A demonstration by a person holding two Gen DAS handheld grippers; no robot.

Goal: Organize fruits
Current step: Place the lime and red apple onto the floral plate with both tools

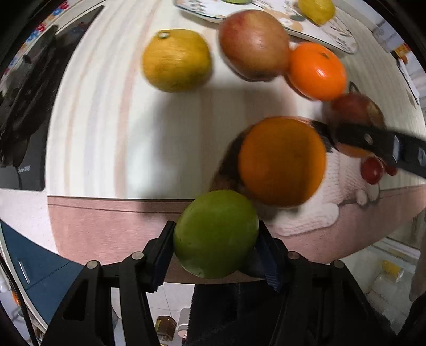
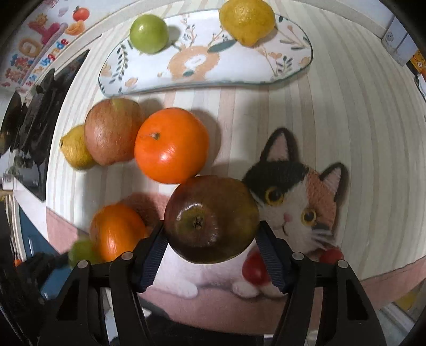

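Note:
My left gripper (image 1: 215, 237) is shut on a green apple (image 1: 215, 234), held above the table's near edge. My right gripper (image 2: 211, 234) is shut on a dark red-green apple (image 2: 211, 218), held over the cat picture on the mat. The right gripper's finger and its apple (image 1: 351, 109) show at the right of the left wrist view. On the mat lie a matte orange (image 1: 282, 162), a glossy orange (image 2: 171, 145), a red apple (image 2: 111, 130) and a yellow citrus (image 1: 177, 60). A patterned plate (image 2: 205, 66) at the back holds a small green fruit (image 2: 149, 33) and a lemon (image 2: 247, 20).
The cat-print mat (image 2: 346, 106) covers the table; its pink border (image 1: 106, 229) runs along the near edge. Dark objects (image 1: 24, 106) stand at the left beyond the mat. Floor and shelves show below the table edge.

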